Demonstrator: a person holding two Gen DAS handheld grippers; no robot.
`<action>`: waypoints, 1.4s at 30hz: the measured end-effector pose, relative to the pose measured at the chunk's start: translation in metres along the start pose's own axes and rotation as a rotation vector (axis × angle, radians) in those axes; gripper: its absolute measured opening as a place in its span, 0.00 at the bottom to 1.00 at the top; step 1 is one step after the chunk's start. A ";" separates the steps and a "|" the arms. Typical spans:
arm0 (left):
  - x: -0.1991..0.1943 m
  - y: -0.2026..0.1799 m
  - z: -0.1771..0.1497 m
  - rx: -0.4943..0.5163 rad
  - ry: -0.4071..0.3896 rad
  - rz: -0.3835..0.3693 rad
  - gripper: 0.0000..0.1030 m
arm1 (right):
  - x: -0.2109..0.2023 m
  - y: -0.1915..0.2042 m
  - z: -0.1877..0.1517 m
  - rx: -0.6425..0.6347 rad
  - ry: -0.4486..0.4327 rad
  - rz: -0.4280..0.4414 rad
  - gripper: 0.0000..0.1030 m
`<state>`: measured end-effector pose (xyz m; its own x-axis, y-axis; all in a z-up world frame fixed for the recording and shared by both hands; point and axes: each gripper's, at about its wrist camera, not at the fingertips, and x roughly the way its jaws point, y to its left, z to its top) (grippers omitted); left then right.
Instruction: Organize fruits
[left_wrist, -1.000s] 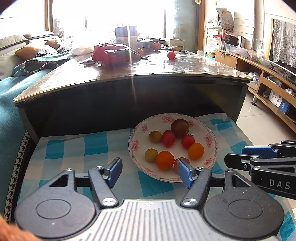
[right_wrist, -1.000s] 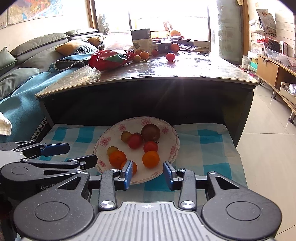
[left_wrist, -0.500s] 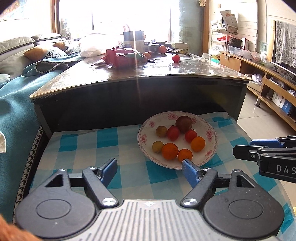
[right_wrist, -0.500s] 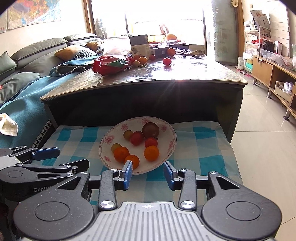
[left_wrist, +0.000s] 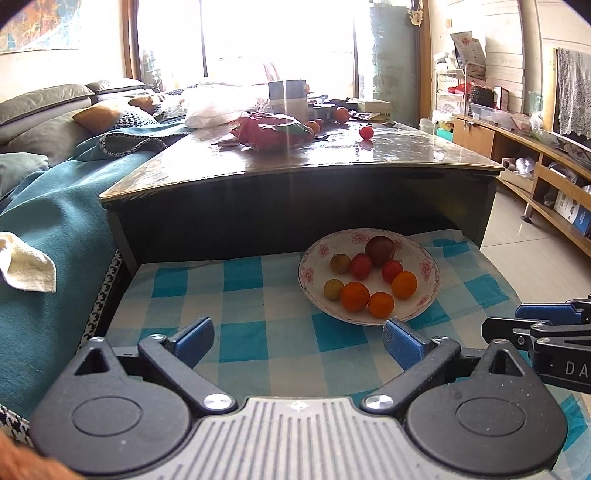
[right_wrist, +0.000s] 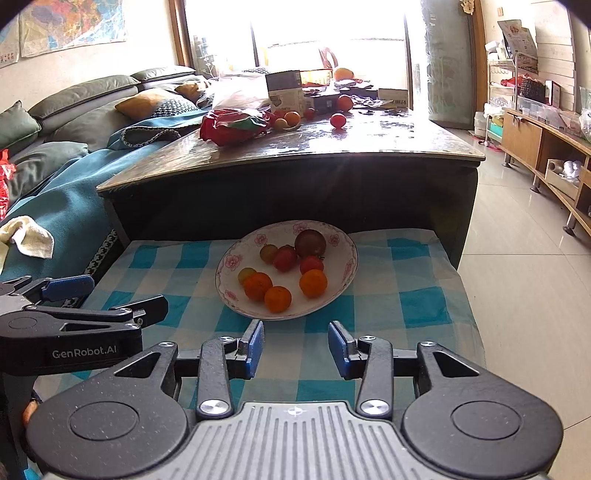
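Note:
A white floral plate (left_wrist: 430, 291) (right_wrist: 340, 284) rests on a blue checked cloth (left_wrist: 243, 306) (right_wrist: 413, 295). It holds several small fruits: orange mandarins (left_wrist: 354, 296) (right_wrist: 313, 283), red tomatoes (left_wrist: 361, 265) (right_wrist: 284, 258), yellow-green fruits and a dark round fruit (left_wrist: 380, 250) (right_wrist: 310, 243). My left gripper (left_wrist: 297, 341) hovers short of the plate, its jaws opening wide with nothing between them. My right gripper (right_wrist: 296, 345) hangs just before the plate's near rim, its blue pads (right_wrist: 255, 345) a narrow gap apart and empty. Each gripper shows at the edge of the other's view.
Behind the plate rises a dark coffee table (left_wrist: 369, 173) (right_wrist: 369, 155) bearing a red bag (left_wrist: 269, 131) (right_wrist: 232, 127), boxes and loose fruit, among them a red tomato (left_wrist: 365, 132) (right_wrist: 338, 120). A teal-covered sofa (left_wrist: 48, 221) with a white towel (left_wrist: 27, 264) lies left; wooden shelving (left_wrist: 546, 173) stands right.
Both grippers have drawn back from the plate, which now looks smaller and farther. The left jaws have spread much wider. The right jaws look the same.

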<state>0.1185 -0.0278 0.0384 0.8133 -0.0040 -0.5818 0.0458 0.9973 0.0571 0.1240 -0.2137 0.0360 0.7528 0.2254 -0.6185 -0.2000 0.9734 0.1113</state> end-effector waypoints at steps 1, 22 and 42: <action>-0.004 0.000 -0.001 0.004 -0.004 0.009 1.00 | -0.003 0.002 -0.002 0.000 0.000 0.002 0.34; -0.057 0.008 -0.032 -0.026 0.003 -0.014 1.00 | -0.056 0.025 -0.028 0.011 -0.038 -0.012 0.39; -0.086 0.002 -0.053 -0.001 0.007 -0.012 1.00 | -0.079 0.036 -0.049 -0.006 -0.043 -0.063 0.40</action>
<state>0.0176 -0.0214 0.0456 0.8089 -0.0153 -0.5878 0.0545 0.9973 0.0491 0.0265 -0.1980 0.0507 0.7903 0.1657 -0.5899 -0.1555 0.9855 0.0684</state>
